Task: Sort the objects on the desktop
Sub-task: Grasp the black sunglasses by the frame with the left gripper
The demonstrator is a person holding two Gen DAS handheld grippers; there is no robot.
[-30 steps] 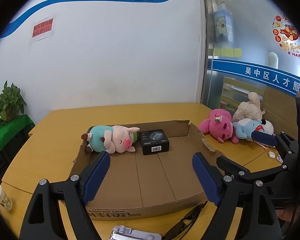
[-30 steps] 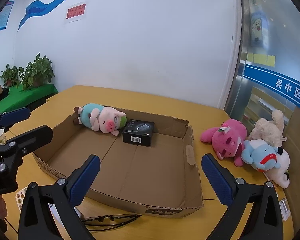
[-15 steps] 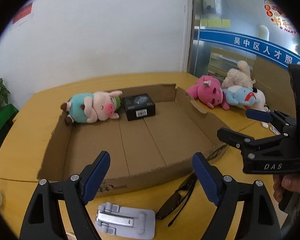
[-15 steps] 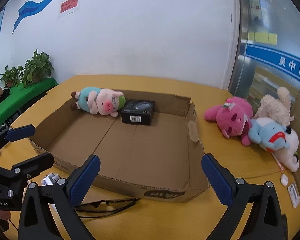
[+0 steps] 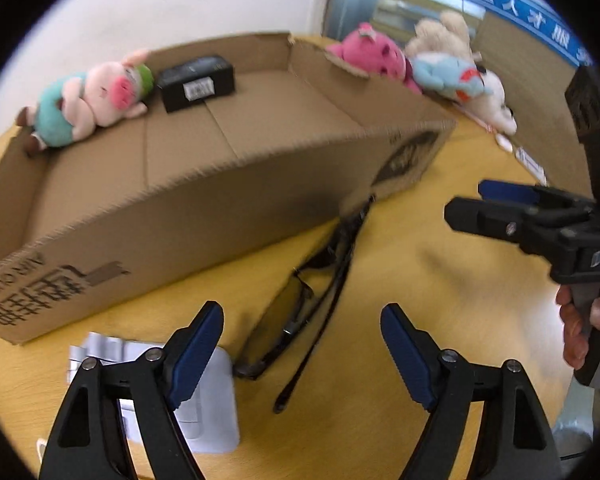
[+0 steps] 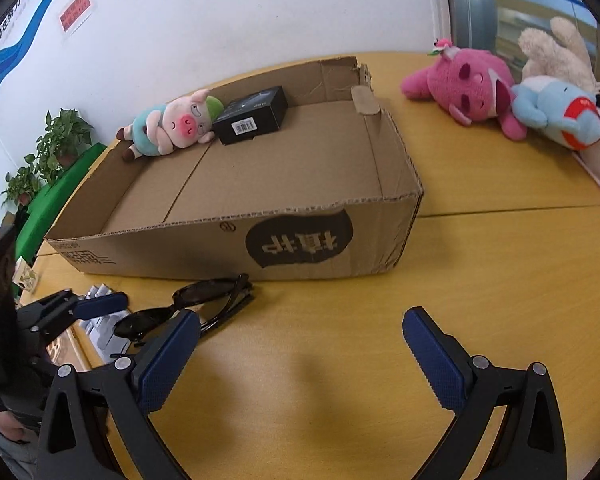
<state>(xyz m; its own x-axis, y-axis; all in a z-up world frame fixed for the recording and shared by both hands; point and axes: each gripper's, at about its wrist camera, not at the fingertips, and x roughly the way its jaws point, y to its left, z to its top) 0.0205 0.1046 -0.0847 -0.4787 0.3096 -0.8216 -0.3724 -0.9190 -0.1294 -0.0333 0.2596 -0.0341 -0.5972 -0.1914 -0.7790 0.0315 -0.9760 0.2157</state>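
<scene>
A white folded phone stand (image 5: 204, 392) lies on the yellow table (image 6: 480, 272), partly under the left finger of the left gripper (image 5: 302, 350), whose blue-padded jaws stand wide apart and hold nothing. Between those jaws, just ahead, lie black sunglasses (image 5: 300, 312) (folded, lenses dark), close against the front wall of the cardboard box (image 6: 308, 236). Inside the box, at its far end, a pig plush (image 6: 172, 128) lies touching a black carton (image 6: 252, 120). The right gripper (image 6: 300, 348) hangs above bare tabletop, jaws equally wide and empty. Further right, outside the box, a pink plush (image 6: 472, 84), a blue plush (image 6: 556, 112) and a cream plush (image 6: 552, 54) huddle together.
</scene>
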